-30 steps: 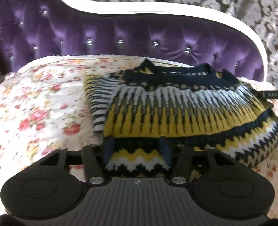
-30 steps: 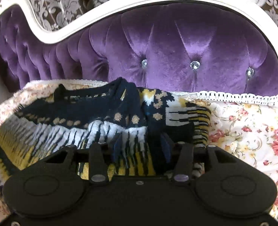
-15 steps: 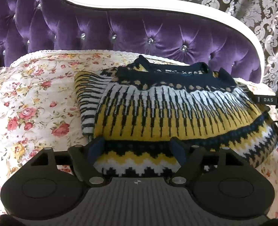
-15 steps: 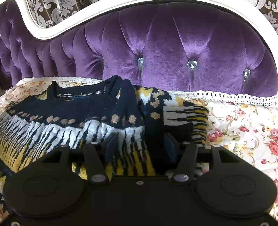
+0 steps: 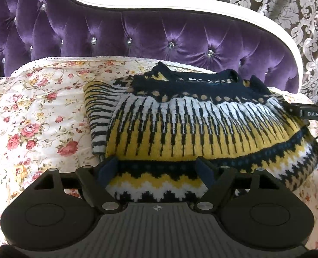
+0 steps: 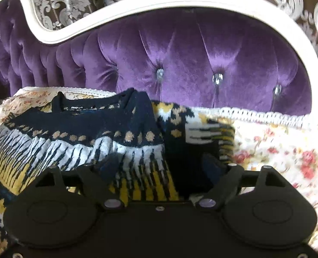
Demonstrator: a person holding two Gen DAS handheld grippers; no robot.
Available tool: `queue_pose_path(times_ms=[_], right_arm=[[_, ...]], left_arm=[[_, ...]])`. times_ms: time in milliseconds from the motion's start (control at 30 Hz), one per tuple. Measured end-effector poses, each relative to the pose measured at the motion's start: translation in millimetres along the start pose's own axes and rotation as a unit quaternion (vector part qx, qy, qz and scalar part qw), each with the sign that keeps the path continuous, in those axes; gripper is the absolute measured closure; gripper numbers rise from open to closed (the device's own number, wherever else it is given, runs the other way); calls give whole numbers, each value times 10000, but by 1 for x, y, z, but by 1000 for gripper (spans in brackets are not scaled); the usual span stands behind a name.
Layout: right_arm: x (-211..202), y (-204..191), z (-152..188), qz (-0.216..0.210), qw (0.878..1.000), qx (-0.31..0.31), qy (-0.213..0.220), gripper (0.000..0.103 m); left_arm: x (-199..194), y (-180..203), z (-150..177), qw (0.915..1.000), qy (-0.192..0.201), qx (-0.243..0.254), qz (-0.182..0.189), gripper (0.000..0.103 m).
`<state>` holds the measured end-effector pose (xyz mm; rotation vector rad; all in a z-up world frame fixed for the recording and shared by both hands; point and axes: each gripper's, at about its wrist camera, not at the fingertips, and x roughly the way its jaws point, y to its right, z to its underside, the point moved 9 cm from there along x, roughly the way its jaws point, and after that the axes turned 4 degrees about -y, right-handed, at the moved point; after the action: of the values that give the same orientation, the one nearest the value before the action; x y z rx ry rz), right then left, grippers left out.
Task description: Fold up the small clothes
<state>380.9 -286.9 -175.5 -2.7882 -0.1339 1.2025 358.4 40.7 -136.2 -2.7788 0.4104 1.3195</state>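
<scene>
Jaws just opening, spread | left gripper [image 5: 156, 165], right gripper [image 6: 161, 163] angled down over sweater [image 5: 202, 129]

Left wrist view: looking forward and downward along the left gripper [image 5: 156, 167], very near the folded sweater [image 5: 202, 129], facing the purple headboard [image 5: 137, 34] from the sweater's left lower side. Right wrist view: same downward tilt behind the right gripper [image 6: 161, 167], close at the sweater's right shoulder. Shared by both: sweater [image 6: 73, 133], floral bedspread [image 6: 277, 150], headboard [image 6: 202, 53].
</scene>
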Motion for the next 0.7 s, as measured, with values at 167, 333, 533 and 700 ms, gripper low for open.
queue_pose_path(times_ms=[167, 333, 533, 700], right_arm=[[0, -8, 2, -343, 9993, -40, -148, 48], [7, -4, -1, -298, 9993, 156, -177, 44], [-2, -4, -7, -33, 9998, 90, -196, 90], [6, 21, 0, 747, 9961, 148, -444, 90]], left_arm=[[0, 0, 0, 10000, 1, 5, 2, 25], [0, 0, 0, 10000, -6, -4, 25, 25], [0, 0, 0, 10000, -5, -4, 31, 25], [0, 1, 0, 10000, 6, -3, 9, 25]])
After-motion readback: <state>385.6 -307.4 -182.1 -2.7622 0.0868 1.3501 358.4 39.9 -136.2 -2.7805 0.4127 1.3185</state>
